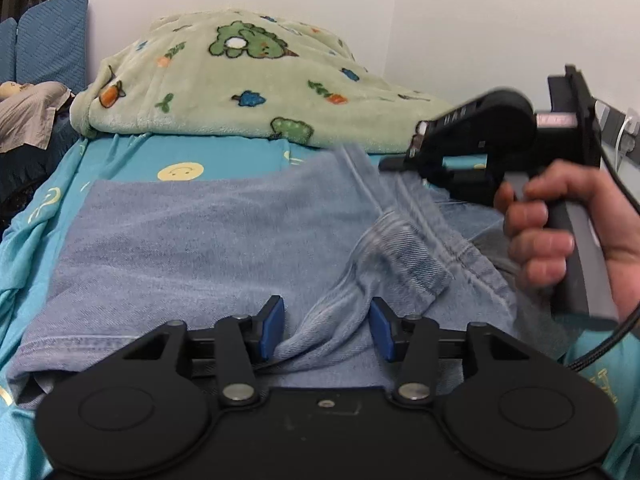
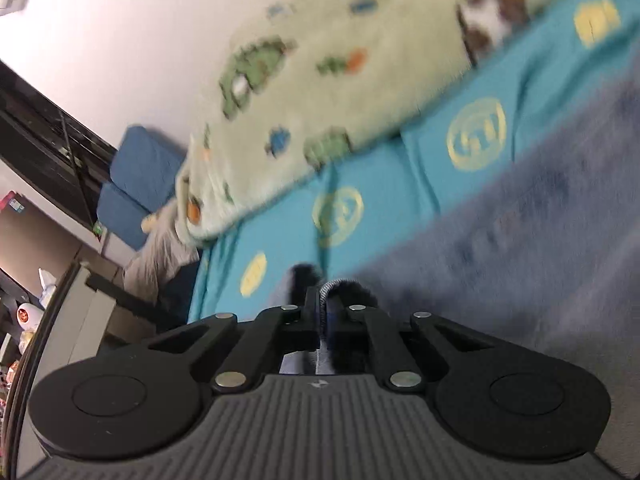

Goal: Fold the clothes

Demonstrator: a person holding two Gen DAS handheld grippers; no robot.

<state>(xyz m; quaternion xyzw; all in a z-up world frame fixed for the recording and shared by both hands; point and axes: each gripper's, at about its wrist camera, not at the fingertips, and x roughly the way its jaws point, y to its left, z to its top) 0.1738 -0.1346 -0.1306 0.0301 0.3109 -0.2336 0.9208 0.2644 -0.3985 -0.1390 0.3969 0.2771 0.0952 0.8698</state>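
Note:
Light blue jeans (image 1: pixel 180 232) lie spread over a teal bed sheet (image 1: pixel 160 156). In the left wrist view my left gripper (image 1: pixel 326 326) sits low on the near edge of the jeans, and a raised ridge of denim fills the gap between its blue pads (image 1: pixel 272 328). To the right, a hand (image 1: pixel 560 232) holds my right gripper (image 1: pixel 390 166), whose tips pinch a lifted part of the jeans. In the blurred right wrist view that gripper (image 2: pixel 324 304) is shut on a thin fold of denim, with the jeans (image 2: pixel 520 240) stretching off to the right.
A green fleece blanket (image 1: pixel 240 80) with cartoon prints is heaped at the far end of the bed against the white wall. Blue cushions (image 1: pixel 52 36) and a grey cloth (image 1: pixel 28 116) lie off the bed's left side. A black cable (image 1: pixel 600 344) trails from the right gripper.

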